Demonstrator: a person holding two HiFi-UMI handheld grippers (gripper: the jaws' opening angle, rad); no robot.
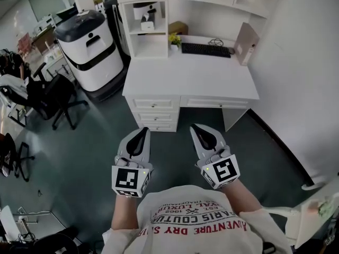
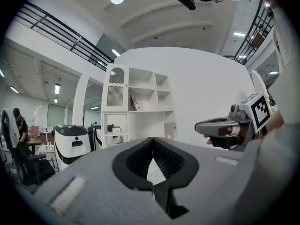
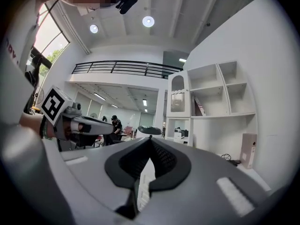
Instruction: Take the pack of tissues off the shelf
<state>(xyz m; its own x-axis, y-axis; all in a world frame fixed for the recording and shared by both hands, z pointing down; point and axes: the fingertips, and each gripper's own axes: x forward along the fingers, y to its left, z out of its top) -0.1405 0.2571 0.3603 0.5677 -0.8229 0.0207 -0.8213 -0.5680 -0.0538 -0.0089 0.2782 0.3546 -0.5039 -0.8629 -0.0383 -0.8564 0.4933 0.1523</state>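
the left gripper (image 1: 144,130) and the right gripper (image 1: 197,127) are held side by side in front of the person's chest, well apart from each other, both pointing toward 12 o'clock at a white desk (image 1: 212,81). the left gripper's jaws are pressed together at the tips with nothing between them. the right gripper's jaws also meet at the tips and carry nothing. each has its marker cube at the 6 o'clock end, by the person's wrists, just above a white shirt (image 1: 196,221) with red print.

a white shelf unit (image 1: 150,49) stands on the left end of the desk, at about 11 o'clock from the grippers and well apart from them. in its open middle cubby a small white item, which looks like the pack of tissues (image 1: 147,25), sits on the shelf board under a black-and-white object; it is too small to make out for certain. neither gripper is near it.

on the desk top, a black keyboard (image 1: 205,50) lies at the back, at 12 o'clock. a small pot of yellow flowers (image 1: 174,39) stands just at its 9 o'clock side, by the foot of the shelf unit. a pale folder (image 1: 246,42) stands tilted against the wall at about 1 o'clock. drawers (image 1: 155,112) fill the desk front below the shelf unit.

at 10 o'clock a bulky white-and-black machine (image 1: 90,46) stands on the dark green floor beside the desk, and at 9 o'clock there is a black office chair (image 1: 58,97)
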